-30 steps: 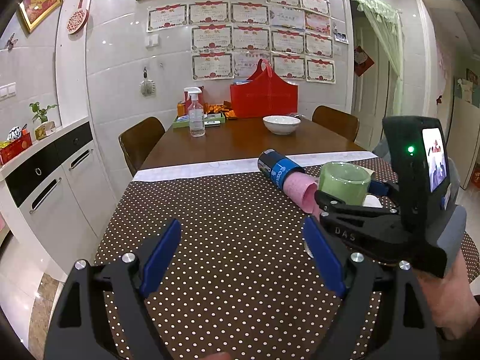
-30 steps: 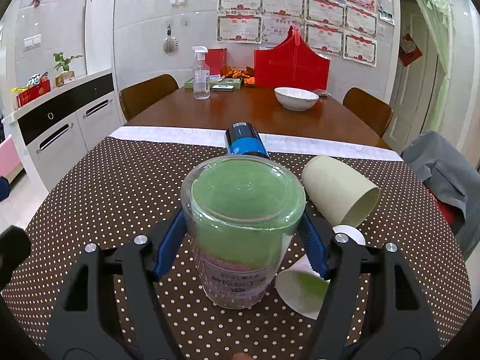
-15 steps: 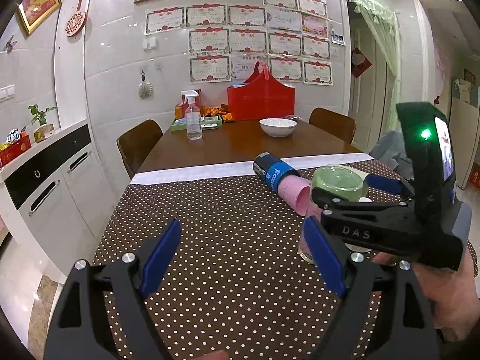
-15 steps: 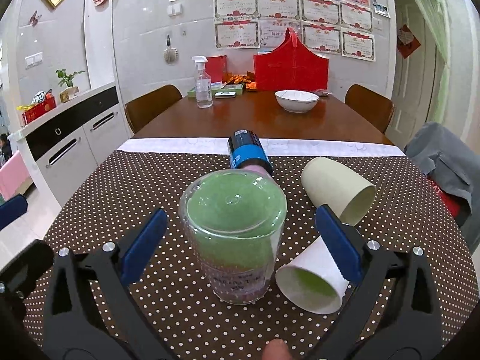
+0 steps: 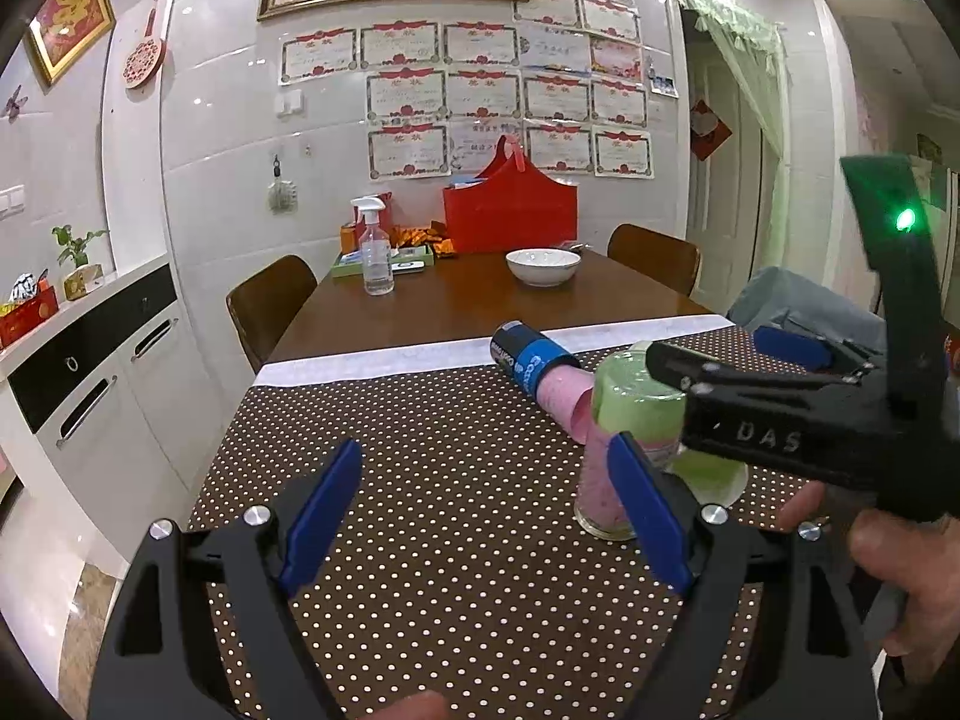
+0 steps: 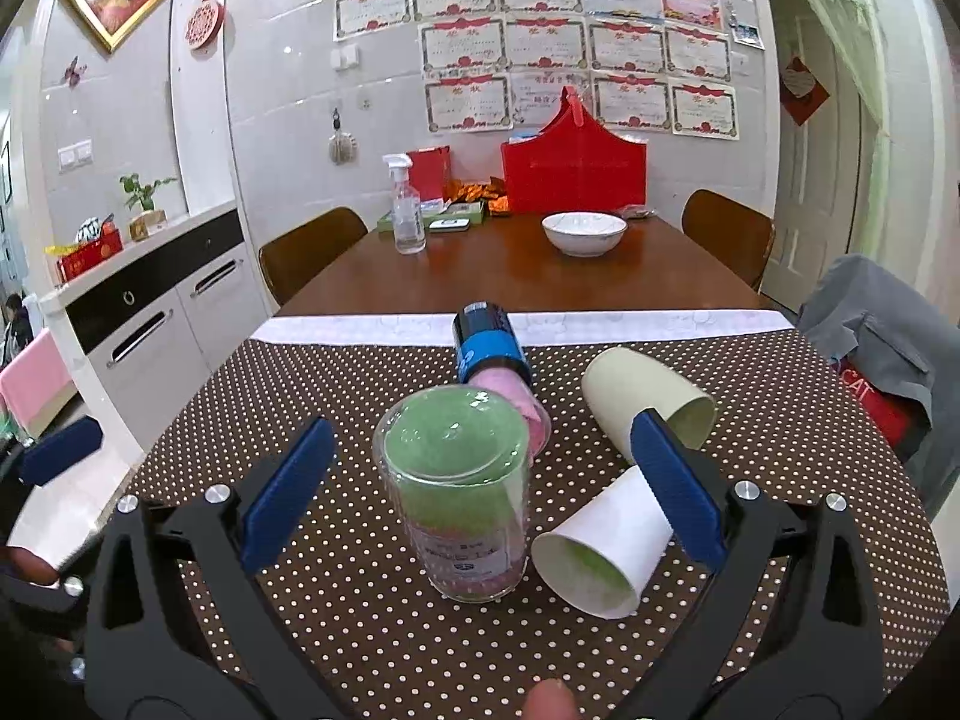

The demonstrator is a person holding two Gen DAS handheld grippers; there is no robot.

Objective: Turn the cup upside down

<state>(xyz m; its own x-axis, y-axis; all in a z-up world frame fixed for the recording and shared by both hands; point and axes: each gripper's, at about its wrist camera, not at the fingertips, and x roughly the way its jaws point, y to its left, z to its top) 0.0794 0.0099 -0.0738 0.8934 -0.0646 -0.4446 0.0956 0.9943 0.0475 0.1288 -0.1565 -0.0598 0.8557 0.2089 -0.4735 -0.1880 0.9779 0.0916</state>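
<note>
Standing mouth-down on the dotted tabletop [image 6: 336, 618], the clear cup [image 6: 457, 492] has its long axis vertical, centred just ahead of the right tongs [image 6: 480, 492], the nearer pair. Left tongs [image 5: 486, 516] gape empty. Since 1 s ago, the right tongs have released and spread wide.

The clear plastic cup [image 6: 459, 498], green and pink showing through its wall, stands upside down, mouth on the dotted tablecloth [image 6: 360, 618], base up, near the cloth's middle, a label low on its side.
</note>
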